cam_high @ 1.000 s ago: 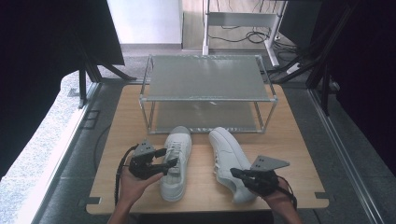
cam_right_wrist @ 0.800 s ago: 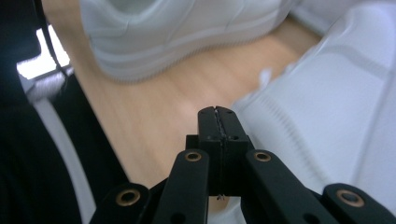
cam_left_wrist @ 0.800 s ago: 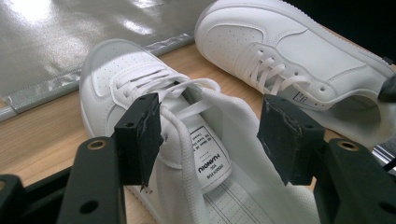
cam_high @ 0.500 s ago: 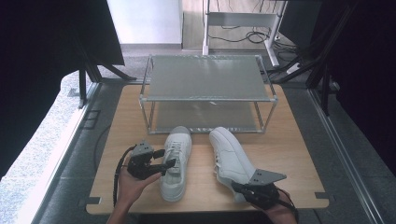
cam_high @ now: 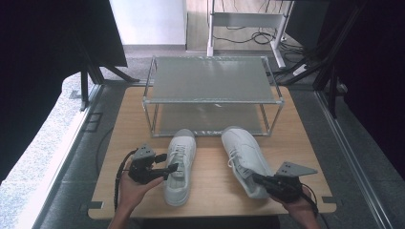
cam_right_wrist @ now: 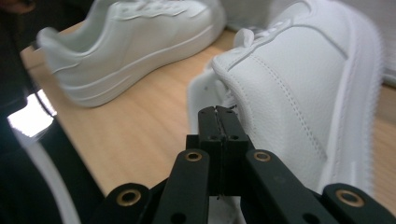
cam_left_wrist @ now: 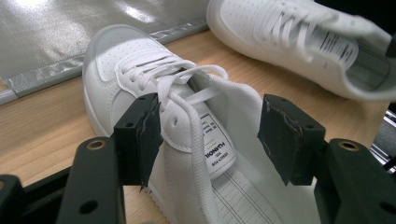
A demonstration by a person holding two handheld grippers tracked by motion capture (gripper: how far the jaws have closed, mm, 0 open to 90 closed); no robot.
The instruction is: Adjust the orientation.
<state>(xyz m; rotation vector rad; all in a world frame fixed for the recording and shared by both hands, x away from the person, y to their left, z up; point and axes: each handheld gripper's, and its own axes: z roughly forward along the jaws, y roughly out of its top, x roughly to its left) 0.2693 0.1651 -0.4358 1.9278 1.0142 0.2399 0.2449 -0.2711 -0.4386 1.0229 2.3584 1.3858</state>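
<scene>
Moved: right tongs (cam_high: pixel 260 179) pulled back to right shoe's (cam_high: pixel 244 158) heel, shut, perhaps pinching its rim | left tongs (cam_high: pixel 171 162) open astride left shoe (cam_high: pixel 179 164) | both shoes before rack (cam_high: pixel 210 95) on desk (cam_high: pixel 210 188)

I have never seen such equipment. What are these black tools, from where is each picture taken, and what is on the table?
A person sits at a wooden table and holds a hand tool with two black jaws in each hand. One picture looks down from above; each of the other two comes from a camera on one tool, looking along its jaws. On the table are two white shoes and a metal rack. The left gripper is open, its jaws on either side of the left shoe, at its opening. The right gripper is shut, at the heel of the right shoe; whether it pinches anything is unclear.
</scene>
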